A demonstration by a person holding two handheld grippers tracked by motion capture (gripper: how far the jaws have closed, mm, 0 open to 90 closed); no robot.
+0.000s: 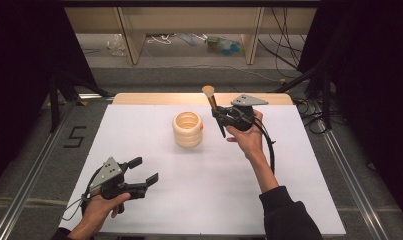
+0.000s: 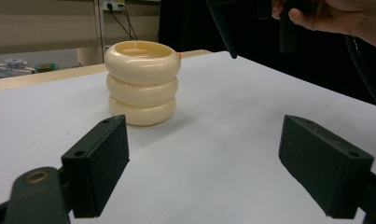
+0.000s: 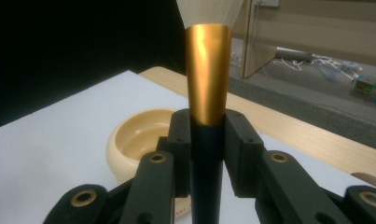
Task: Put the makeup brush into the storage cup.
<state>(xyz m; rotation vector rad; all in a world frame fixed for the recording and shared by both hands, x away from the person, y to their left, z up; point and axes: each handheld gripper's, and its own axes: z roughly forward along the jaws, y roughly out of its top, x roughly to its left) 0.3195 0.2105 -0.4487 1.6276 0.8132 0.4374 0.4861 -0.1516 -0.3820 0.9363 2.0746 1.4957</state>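
Your right gripper [image 1: 222, 118] clenches the black-handled, gold-ferruled makeup brush [image 3: 208, 93]; the left gripper [image 1: 141, 171] gapes, released. Misjudge the cream ribbed ring-stacked holder [image 1: 188, 130] below the jaws, and the handle clips its rim and tips it.

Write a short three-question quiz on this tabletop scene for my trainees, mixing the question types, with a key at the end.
1. True or false: the right gripper is shut on the makeup brush.
2. Which end of the brush points upward? A) the dark handle tip B) the pale bristles C) neither, since it lies flat
3. In a few words, how do the jaws of the left gripper stand, and is anything between them?

Key
1. True: its pads press on the dark handle just below the gold ferrule.
2. B
3. Wide open with nothing between them; the cream ribbed holder stands farther off on the white table.
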